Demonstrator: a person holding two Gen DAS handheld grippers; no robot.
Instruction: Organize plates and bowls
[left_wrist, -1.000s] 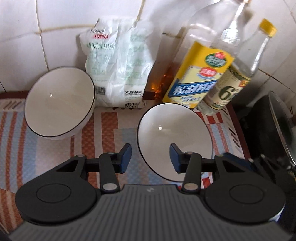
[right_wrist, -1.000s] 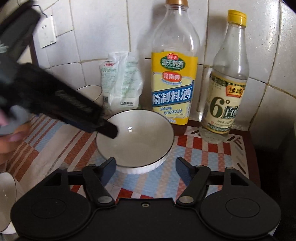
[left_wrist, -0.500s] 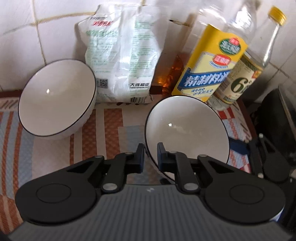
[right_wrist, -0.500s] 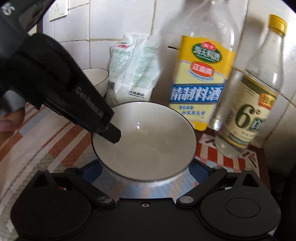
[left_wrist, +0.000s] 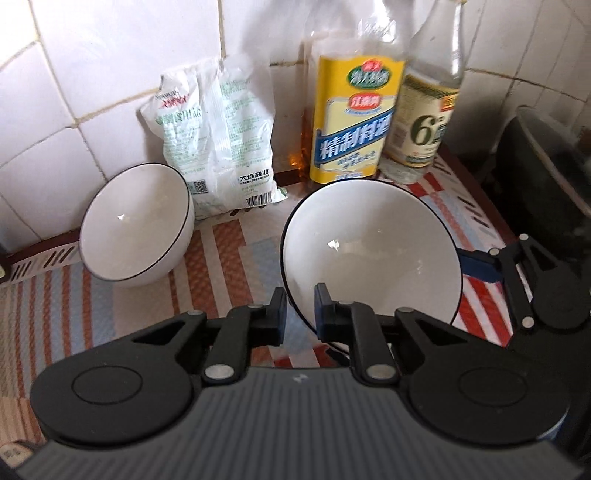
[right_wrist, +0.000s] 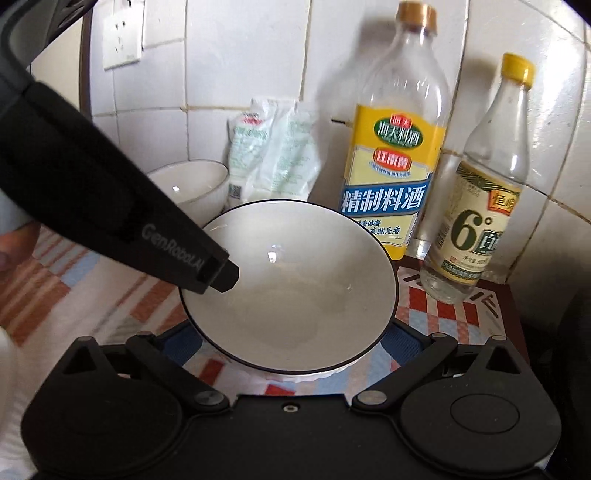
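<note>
Reading "精制料酒" — yellow-label bottle (right_wrist: 384, 184); "GenRobot.AI" — left gripper (right_wrist: 218, 271).

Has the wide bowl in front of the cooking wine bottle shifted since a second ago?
Yes. The wide bowl, clamped at its rim by the left gripper, now overlaps the cooking wine bottle label and looks tilted, likely lifted.

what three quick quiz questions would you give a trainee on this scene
1. True or false: the left gripper is shut on the nearer bowl's rim.
2. Fill in: the smaller bottle's cap is ___.
3. What stands between the white bag and the smaller bottle? A) the yellow-label bottle B) a kettle C) a mug

Key: 1 true; 2 yellow; 3 A.
</note>
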